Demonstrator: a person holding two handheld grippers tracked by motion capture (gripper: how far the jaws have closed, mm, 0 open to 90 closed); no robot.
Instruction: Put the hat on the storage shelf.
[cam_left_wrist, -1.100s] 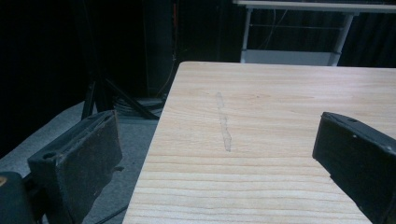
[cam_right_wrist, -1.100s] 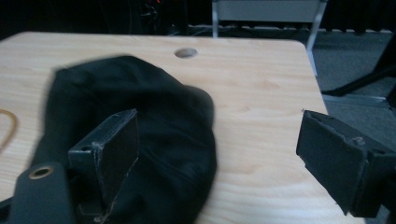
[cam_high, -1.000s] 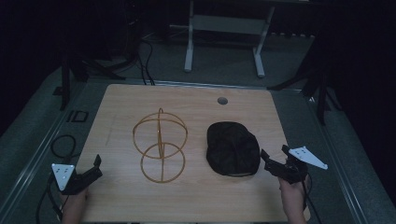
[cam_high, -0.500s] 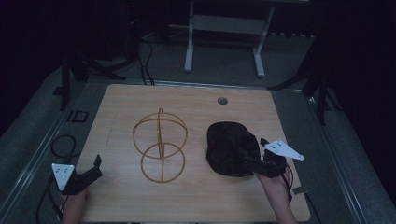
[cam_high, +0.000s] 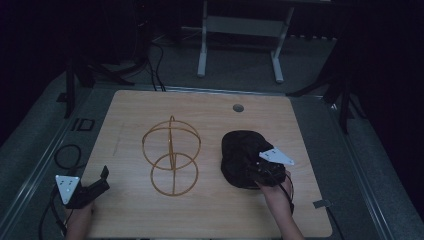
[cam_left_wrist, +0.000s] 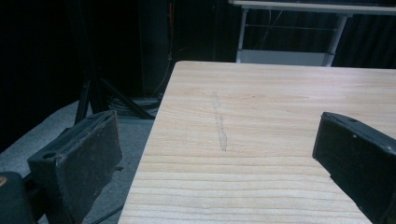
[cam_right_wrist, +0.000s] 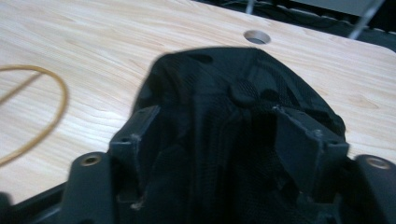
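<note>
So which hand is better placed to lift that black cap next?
Right. The right gripper already has the black cap between its jaws, which have just been closing, while the left gripper sits open at the table's near-left corner.

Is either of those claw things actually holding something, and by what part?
The right gripper has just been closing around the near edge of the black cap; a firm grip cannot be told. The left gripper holds nothing.

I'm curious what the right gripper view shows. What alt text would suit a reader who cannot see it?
Two black jaws of the right gripper straddle the near edge of a black mesh cap lying on a light wooden table, with the cap's fabric between them. A thin gold wire hoop curves in at the left, and a round hole in the tabletop sits beyond the cap.
</note>
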